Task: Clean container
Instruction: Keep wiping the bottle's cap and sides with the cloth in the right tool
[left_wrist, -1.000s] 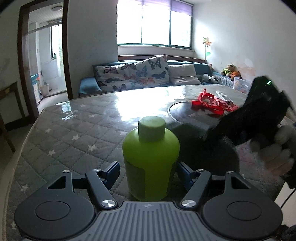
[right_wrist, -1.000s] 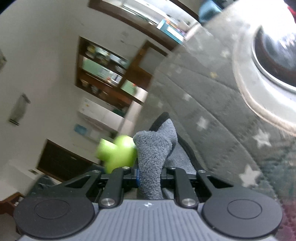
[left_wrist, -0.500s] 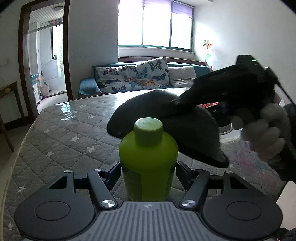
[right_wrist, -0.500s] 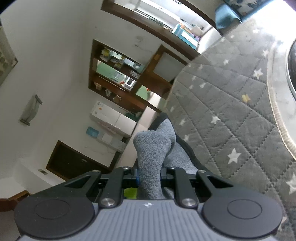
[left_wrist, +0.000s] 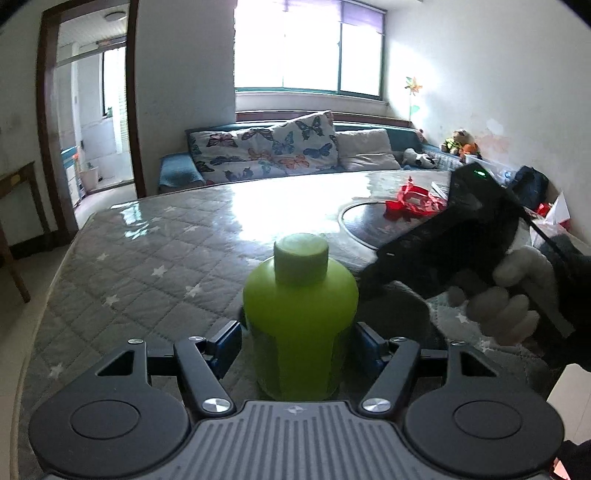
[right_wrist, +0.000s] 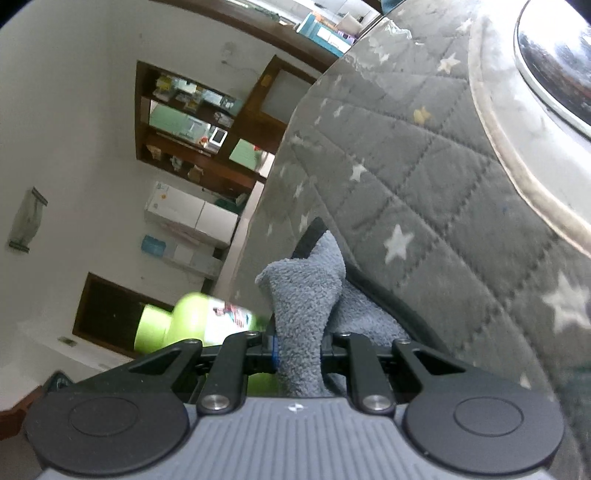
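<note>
In the lower middle of the left wrist view, the left gripper (left_wrist: 297, 341) clamps a lime-green bottle (left_wrist: 300, 325) upright on the quilted star-patterned table cover (left_wrist: 147, 266), cap on. To its right the right gripper (right_wrist: 299, 349), pinched on a grey fleece cloth (right_wrist: 306, 295), presses the cloth low against the bottle's side. The wiping looks underway, not finished; how much surface is left I can't judge. Half a second ago the cloth was draped above the cap; it has since dropped to the right flank.
</note>
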